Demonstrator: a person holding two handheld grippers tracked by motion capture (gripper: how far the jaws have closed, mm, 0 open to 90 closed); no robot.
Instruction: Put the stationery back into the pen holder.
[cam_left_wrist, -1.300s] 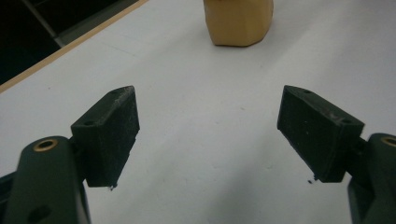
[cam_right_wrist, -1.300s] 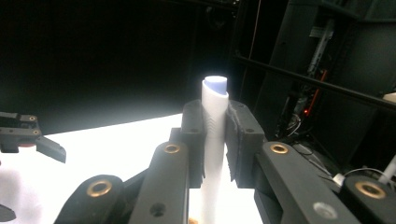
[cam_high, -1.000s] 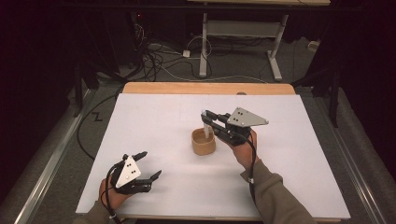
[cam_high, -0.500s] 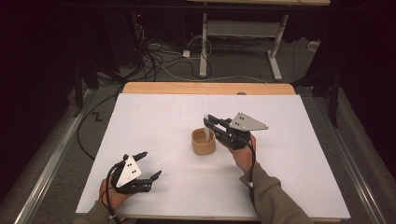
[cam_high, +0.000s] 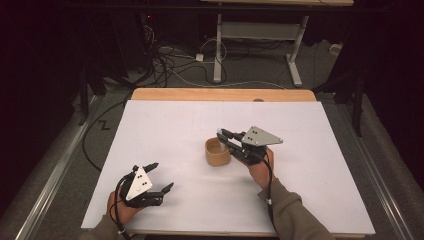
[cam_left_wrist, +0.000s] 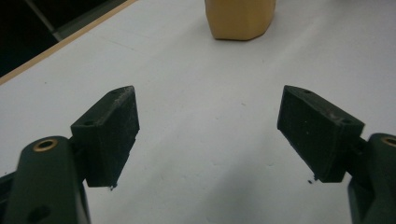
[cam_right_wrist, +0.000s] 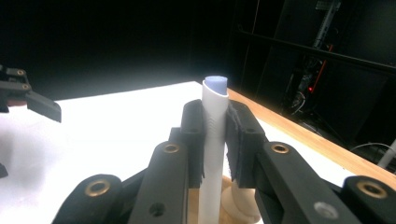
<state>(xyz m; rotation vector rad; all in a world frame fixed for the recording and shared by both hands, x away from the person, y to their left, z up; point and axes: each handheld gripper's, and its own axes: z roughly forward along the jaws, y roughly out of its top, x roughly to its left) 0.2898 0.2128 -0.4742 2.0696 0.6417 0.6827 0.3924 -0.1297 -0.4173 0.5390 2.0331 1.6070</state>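
Right gripper view hides the white tube's lower end behind the hand-held gripper.

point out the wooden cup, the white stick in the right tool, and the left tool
wooden cup (cam_high: 217, 152): high view, on its outer wall.
white stick (cam_right_wrist: 214, 121): right gripper view, on its shaft between the pads.
left tool (cam_left_wrist: 208, 135): left gripper view, midway between its open fingertips.

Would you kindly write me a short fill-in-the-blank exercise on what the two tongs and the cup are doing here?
1. The right tongs are shut on a white ____.
2. The left tongs stand ____, with nothing between them.
3. The tan cup stands on the ____ table cover.

Missing words: tube; open; white
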